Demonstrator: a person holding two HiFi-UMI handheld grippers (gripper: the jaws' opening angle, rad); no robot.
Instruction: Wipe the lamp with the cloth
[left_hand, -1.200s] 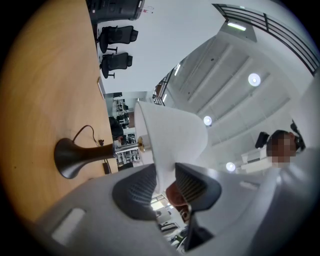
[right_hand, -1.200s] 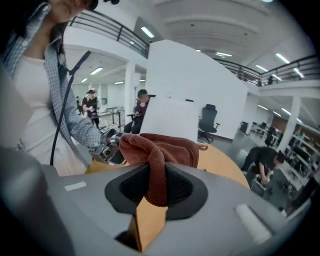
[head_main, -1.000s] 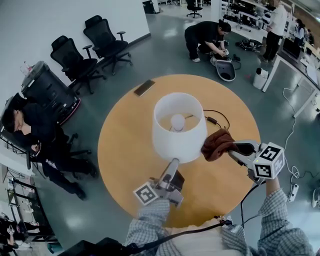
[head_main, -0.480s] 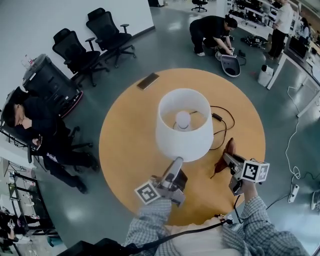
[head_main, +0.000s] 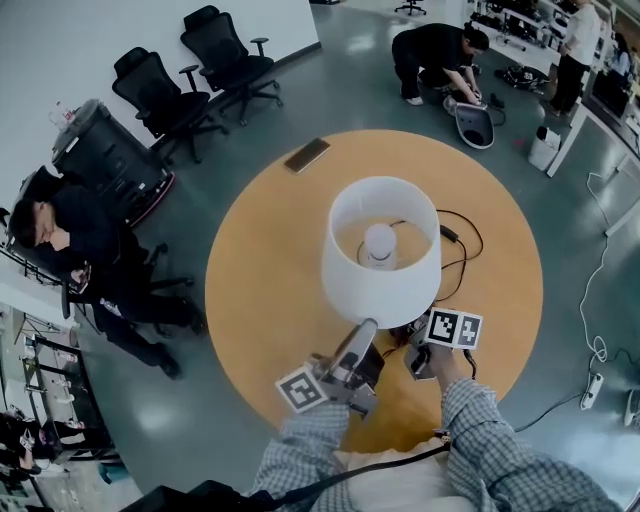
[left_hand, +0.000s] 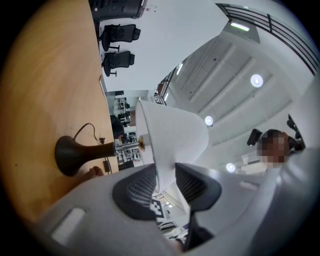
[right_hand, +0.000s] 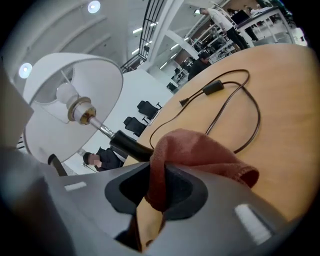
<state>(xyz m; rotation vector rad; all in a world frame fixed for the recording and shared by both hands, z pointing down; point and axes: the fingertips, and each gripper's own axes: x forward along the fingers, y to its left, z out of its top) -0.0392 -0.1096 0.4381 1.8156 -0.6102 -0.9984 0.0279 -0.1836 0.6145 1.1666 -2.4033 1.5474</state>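
Left gripper (left_hand: 167, 181) pinches the rim of the white-shaded, dark-based table lamp (head_main: 382, 262); right gripper (right_hand: 155, 187) clamps the rust-red cloth (right_hand: 200, 150) beneath the shade. Wiping the stem and base seemingly remains.

Round wooden table (head_main: 260, 290), light finish. Standing on it near centre: lamp (head_main: 382, 250). Black cord (head_main: 462, 250) lies looped beside the lamp. Flat dark rectangular object (head_main: 307, 154) lies near the far edge.
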